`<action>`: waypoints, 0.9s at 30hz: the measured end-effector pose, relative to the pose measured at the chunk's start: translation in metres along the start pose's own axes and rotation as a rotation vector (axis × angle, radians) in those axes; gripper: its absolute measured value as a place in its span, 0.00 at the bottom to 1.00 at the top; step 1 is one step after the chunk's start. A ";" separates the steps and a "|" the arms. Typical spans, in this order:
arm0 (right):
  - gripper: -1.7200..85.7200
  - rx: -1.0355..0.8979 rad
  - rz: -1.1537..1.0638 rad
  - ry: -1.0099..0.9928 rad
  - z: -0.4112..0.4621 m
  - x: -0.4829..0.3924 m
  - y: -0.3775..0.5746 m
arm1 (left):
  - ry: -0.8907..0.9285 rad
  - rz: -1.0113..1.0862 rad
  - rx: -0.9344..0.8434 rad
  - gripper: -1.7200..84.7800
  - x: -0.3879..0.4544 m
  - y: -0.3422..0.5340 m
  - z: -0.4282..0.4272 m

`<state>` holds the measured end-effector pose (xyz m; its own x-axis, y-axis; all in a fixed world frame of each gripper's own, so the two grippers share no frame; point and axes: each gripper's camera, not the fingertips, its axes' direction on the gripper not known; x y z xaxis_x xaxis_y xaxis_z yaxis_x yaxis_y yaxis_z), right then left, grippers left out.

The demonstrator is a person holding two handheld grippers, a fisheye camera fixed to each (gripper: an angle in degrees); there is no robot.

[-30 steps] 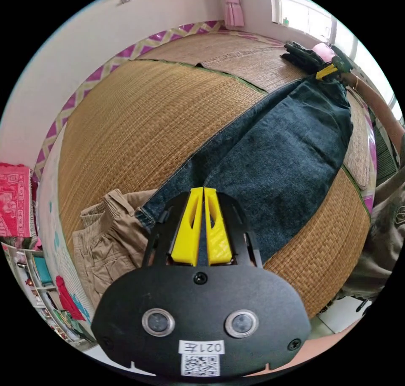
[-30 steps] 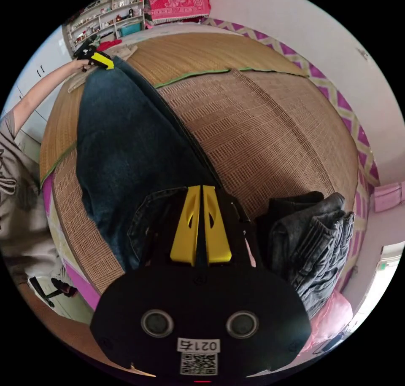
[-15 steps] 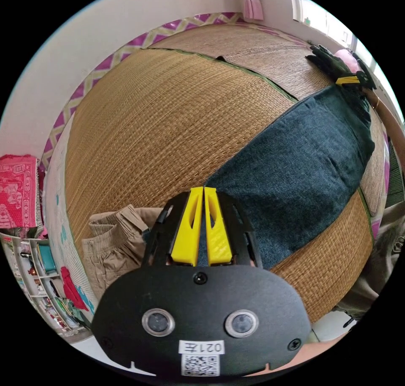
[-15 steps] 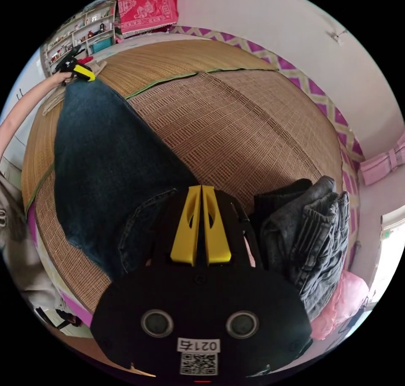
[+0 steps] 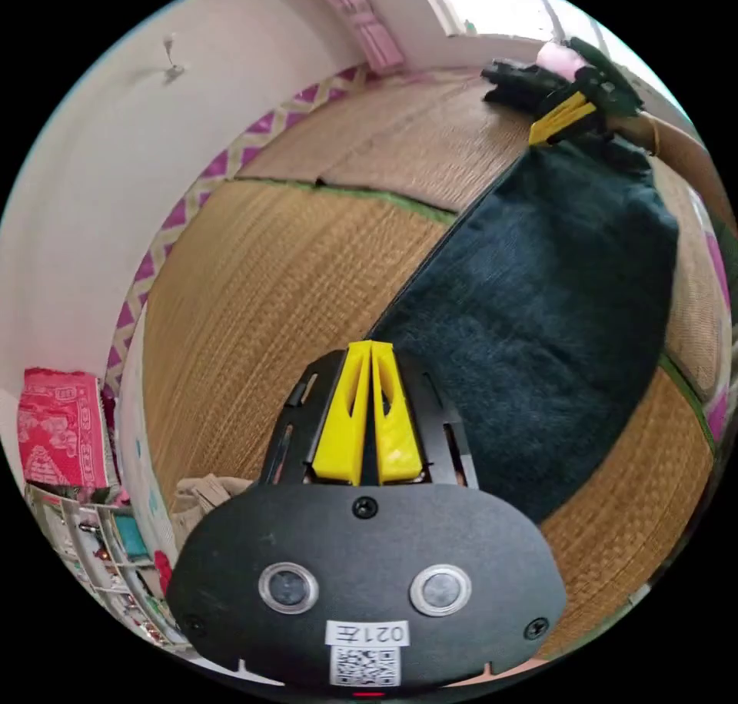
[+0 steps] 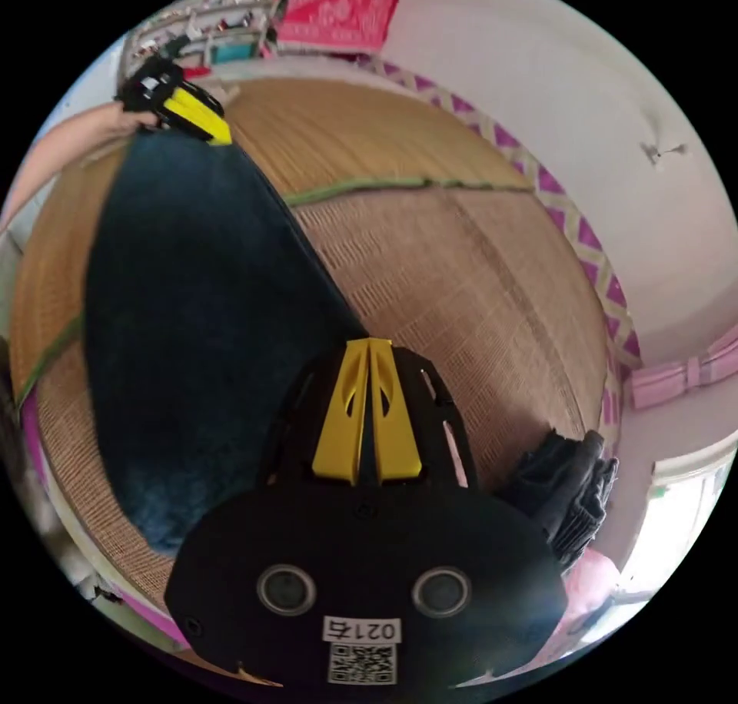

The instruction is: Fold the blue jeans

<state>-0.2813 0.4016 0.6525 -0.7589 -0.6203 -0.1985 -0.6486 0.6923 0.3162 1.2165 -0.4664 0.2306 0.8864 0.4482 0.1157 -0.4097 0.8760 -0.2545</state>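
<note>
- Here the blue jeans (image 5: pixel 546 312) hang as a dark stretched panel between the two grippers, lifted above the woven straw mat (image 5: pixel 261 297).
- The left gripper (image 5: pixel 371 347) has its yellow jaws pressed together, pinching one end of the denim; in the right gripper view it appears far off at the cloth's other corner (image 6: pixel 192 116), held by a hand (image 6: pixel 127 120).
- The right gripper (image 6: pixel 369 343) has its jaws likewise closed tight on the jeans' edge.
- A pile of dark grey clothes (image 6: pixel 573 493) lies on the mat near the right gripper.
- Khaki trousers (image 5: pixel 200 496) lie beside the left gripper's body.
</note>
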 end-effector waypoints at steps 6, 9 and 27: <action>0.01 -0.109 0.177 0.021 0.017 0.041 0.008 | 0.030 -0.373 0.059 0.01 -0.061 0.078 0.011; 0.01 0.090 0.148 -0.126 -0.052 0.035 0.036 | 0.122 -0.425 0.258 0.01 -0.065 0.150 -0.027; 0.01 0.036 0.045 -0.326 -0.110 -0.107 0.198 | 0.409 -0.929 0.320 0.01 0.042 0.465 0.014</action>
<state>-0.3224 0.5647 0.8384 -0.7621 -0.4422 -0.4729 -0.6109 0.7329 0.2993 1.0604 -0.0377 0.1301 0.8612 -0.4620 -0.2117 0.4798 0.8765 0.0389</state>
